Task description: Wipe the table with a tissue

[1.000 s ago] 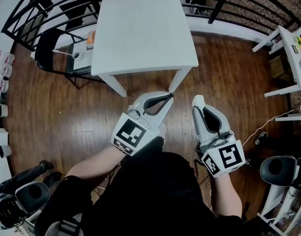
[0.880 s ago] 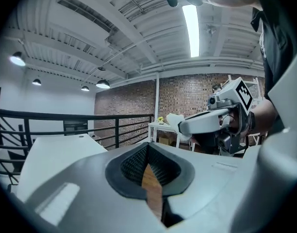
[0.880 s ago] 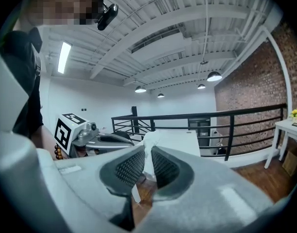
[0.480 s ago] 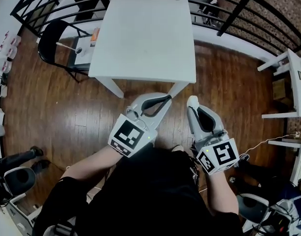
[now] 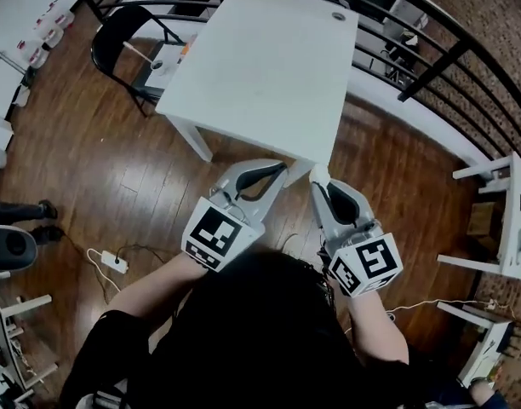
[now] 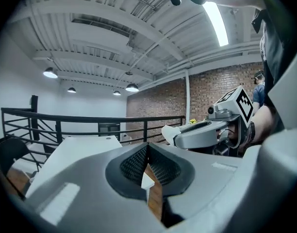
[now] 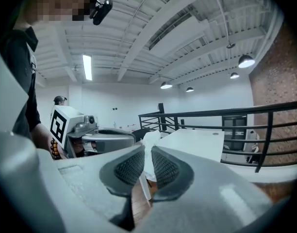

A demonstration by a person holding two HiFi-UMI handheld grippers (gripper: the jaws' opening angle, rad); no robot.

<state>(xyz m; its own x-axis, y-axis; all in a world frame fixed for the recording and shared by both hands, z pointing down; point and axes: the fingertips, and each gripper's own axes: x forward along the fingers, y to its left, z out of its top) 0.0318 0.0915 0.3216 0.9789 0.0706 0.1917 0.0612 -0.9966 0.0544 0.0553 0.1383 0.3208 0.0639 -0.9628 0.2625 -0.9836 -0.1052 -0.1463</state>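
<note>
Head view: the white table (image 5: pixel 260 58) stands far of the person, on a dark wooden floor (image 5: pixel 99 186). Its top is bare but for a small dark round disc (image 5: pixel 338 16) near the far edge. Both grippers are held side by side near the body, pointing toward the table's near right corner.

The right gripper (image 5: pixel 320 186) has its jaws pressed onto the tissue (image 5: pixel 318 174). The tissue is a small, crumpled white wad that sticks out just past the jaw tips. In the right gripper view, the tissue (image 7: pixel 151 141) rises as a soft, creased tuft between the dark ribbed pads (image 7: pixel 164 168). The table (image 7: pixel 197 142) lies beyond it. Whether tissue and table touch cannot be told.

The left gripper (image 5: pixel 280 168) is closed. In the left gripper view its jaws (image 6: pixel 148 148) meet at the tips with nothing between them, and only floor and a table leg show through the slit below.

A black chair (image 5: pixel 116 32) stands at the table's far left. A black railing (image 5: pixel 431 58) runs along the far right. A white power strip (image 5: pixel 114 261) lies on the floor at left.
</note>
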